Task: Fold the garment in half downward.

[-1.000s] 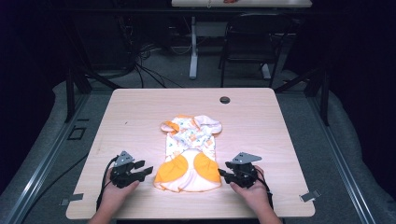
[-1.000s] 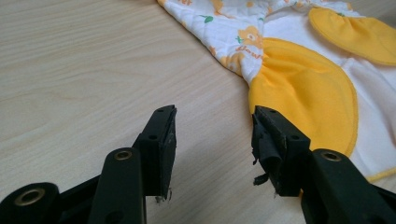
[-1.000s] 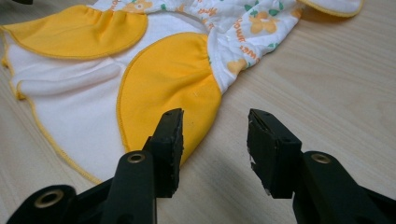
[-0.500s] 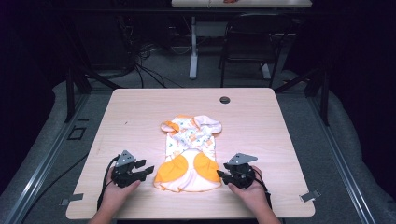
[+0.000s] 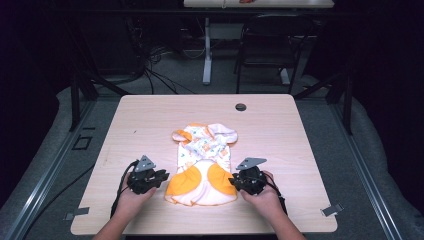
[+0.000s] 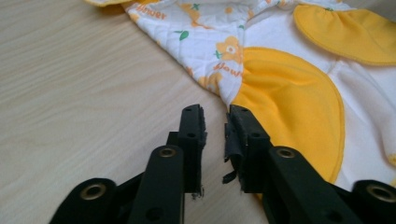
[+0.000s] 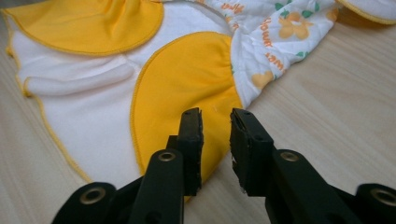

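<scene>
We are holding our left gripper low over the table, jaws just narrowed to a slim empty gap, tips beside the garment's yellow edge

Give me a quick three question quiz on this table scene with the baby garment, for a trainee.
1. True or false: the garment lies flat on the table.
2. Which colour are the garment's rounded patches nearest the person? A green, B orange-yellow, C blue.
3. Is fabric pinched between the pads of the left hand-held gripper, whose jaws have just been closing?

Key: 1 true. 2 B. 3 No; a narrow gap shows between them, with the garment's edge just ahead. The right hand-held gripper looks the same.
</scene>
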Tool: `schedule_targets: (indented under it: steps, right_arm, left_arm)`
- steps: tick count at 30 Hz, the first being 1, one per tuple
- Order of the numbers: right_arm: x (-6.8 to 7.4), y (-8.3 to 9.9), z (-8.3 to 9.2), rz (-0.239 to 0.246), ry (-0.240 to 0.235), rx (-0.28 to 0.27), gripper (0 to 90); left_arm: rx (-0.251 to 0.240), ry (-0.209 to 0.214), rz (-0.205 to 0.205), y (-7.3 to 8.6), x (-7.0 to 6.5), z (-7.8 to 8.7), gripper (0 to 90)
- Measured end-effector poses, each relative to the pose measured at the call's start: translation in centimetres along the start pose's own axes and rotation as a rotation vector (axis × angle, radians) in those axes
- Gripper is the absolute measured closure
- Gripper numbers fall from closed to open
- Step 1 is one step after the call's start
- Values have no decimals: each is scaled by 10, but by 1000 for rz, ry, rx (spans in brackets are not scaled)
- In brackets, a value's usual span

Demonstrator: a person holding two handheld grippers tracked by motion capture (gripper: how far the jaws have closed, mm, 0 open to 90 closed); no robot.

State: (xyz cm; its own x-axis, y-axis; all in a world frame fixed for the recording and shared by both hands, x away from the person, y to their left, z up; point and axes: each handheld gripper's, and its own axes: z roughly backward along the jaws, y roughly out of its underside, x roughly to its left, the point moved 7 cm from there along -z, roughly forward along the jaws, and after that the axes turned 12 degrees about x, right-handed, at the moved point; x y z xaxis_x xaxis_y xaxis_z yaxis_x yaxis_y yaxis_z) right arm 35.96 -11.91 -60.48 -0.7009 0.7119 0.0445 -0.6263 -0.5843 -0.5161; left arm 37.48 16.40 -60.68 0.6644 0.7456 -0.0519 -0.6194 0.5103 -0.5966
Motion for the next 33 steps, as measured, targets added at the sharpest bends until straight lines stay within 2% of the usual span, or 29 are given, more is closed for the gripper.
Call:
schedule_targets:
  steps: [5,8,10,13,17,23,29,33]
  right_arm:
    - [-2,-8,-5,7,-20,28,829]
    - [-4,-16,-8,16,-26,53,897]
    - [-6,-21,-10,11,-40,52,899]
    - [-8,-26,-11,7,-29,60,900]
    - [-11,-36,-14,-6,-36,57,900]
    - [-14,-50,-22,-11,-35,58,900]
    - [-21,-59,-33,-42,-11,52,900]
    - [-24,-60,-38,-36,5,73,900]
  left_arm:
    - [22,12,-13,-10,-2,-9,863]
    - [33,4,-41,-20,-4,-17,896]
    - [45,15,-37,-24,-5,-21,899]
    - [48,19,-41,-29,-5,-25,900]
    - [46,47,-16,-37,-5,-33,900]
    - [64,27,-34,-47,-6,-42,900]
    - [59,25,-7,-51,-3,-49,900]
    - [72,20,-2,-50,0,-55,900]
